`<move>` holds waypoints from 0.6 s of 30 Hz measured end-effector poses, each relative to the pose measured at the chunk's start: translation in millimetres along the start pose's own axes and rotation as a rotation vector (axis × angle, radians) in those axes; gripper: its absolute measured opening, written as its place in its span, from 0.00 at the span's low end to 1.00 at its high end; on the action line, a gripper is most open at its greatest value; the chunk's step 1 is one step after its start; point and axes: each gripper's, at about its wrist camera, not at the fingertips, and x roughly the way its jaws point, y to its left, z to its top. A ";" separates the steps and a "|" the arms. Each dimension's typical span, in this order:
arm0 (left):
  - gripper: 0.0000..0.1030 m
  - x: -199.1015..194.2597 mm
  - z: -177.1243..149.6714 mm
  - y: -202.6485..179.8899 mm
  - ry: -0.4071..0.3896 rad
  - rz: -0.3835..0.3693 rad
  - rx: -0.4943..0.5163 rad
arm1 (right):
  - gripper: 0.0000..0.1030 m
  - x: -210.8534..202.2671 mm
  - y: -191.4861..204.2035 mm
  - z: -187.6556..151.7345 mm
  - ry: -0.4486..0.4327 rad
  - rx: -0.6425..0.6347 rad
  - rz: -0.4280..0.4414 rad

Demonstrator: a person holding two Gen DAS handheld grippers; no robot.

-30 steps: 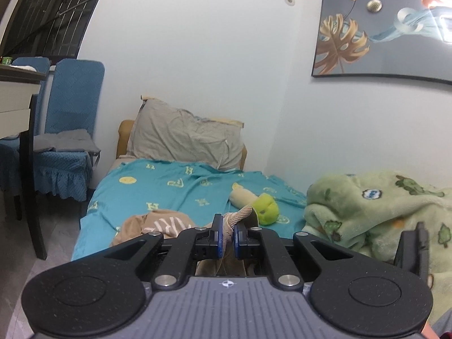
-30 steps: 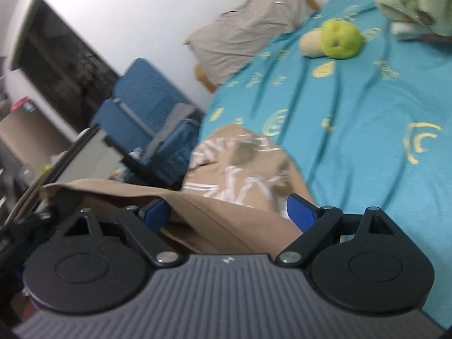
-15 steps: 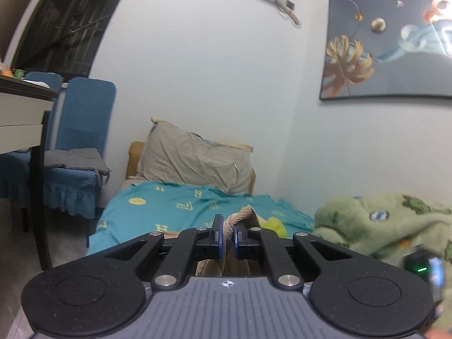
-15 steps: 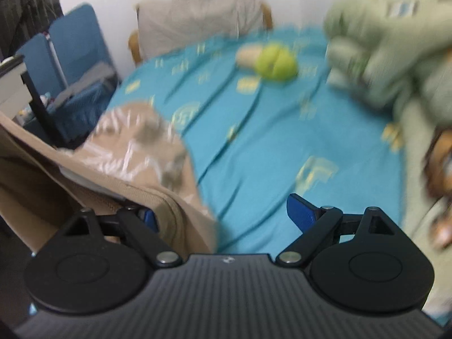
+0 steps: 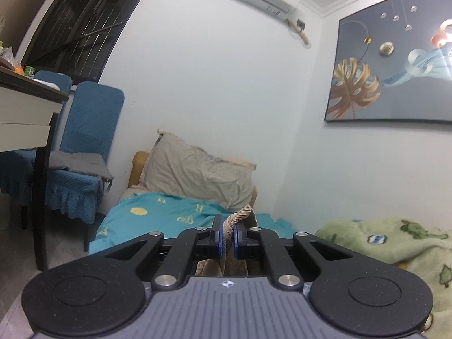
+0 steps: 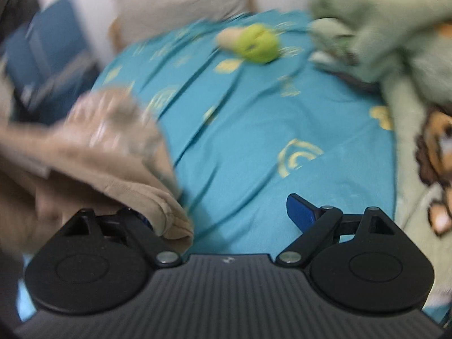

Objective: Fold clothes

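Observation:
My left gripper (image 5: 226, 233) is shut on a ribbed edge of a tan garment (image 5: 240, 217), held up above the bed; the rest of the cloth hangs below out of sight. In the right wrist view the same tan garment (image 6: 113, 152), with a pale print, hangs at the left and drapes over the left finger of my right gripper (image 6: 226, 212). That gripper is open, its right blue fingertip (image 6: 299, 209) bare above the teal bedsheet (image 6: 254, 130). The right view is blurred by motion.
A grey pillow (image 5: 195, 175) leans at the head of the bed. A green plush toy (image 6: 258, 43) lies on the sheet. A light green blanket (image 6: 395, 28) is heaped at the right. Blue chairs (image 5: 82, 152) and a desk (image 5: 25, 107) stand at the left.
My left gripper has lifted with the garment, so the view now shows more wall and less bed. My right gripper has swung right over the bed; the cloth has slid off toward its left finger.

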 end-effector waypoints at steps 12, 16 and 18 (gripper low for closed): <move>0.38 22.8 -23.7 29.5 0.361 0.159 -0.027 | 0.87 0.3 -12.5 0.6 0.024 0.147 0.056; 0.62 32.5 -38.5 15.0 0.438 0.186 0.057 | 0.87 -0.8 -10.2 -0.9 0.029 0.153 0.077; 0.74 36.8 -46.7 4.4 0.467 0.196 0.113 | 0.87 -0.5 -10.5 -1.2 0.035 0.162 0.084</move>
